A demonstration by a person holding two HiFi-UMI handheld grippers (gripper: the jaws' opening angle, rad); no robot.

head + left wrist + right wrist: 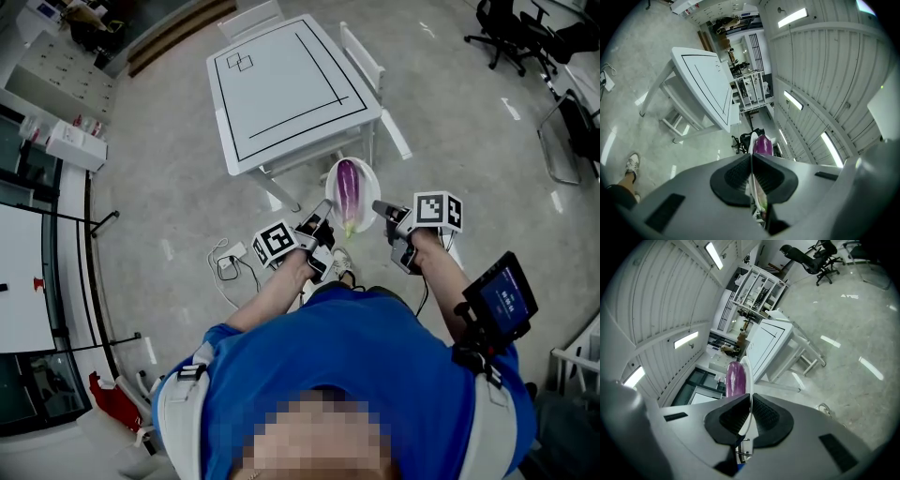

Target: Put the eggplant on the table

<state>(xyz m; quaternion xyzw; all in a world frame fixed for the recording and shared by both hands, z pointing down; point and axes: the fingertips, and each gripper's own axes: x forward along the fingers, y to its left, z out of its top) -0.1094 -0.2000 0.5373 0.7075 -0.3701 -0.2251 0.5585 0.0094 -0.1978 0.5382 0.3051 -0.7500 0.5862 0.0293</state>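
Observation:
A purple eggplant [348,192] with a green stem lies on a white plate [367,178] held in the air above the floor, just in front of the white table [291,84]. My left gripper [323,217] is shut on the plate's left rim, and my right gripper [379,208] is shut on its right rim. In the left gripper view the plate's edge [751,161] is pinched between the pads, with the eggplant [763,144] beyond. The right gripper view shows the plate's rim [749,380] clamped too, and the eggplant [734,378] stands to its left.
White chairs [366,58] stand at the table's far and right sides. A cable and adapter [228,265] lie on the floor by my left arm. Black office chairs [506,33] are at the upper right, cabinets [56,84] at the left.

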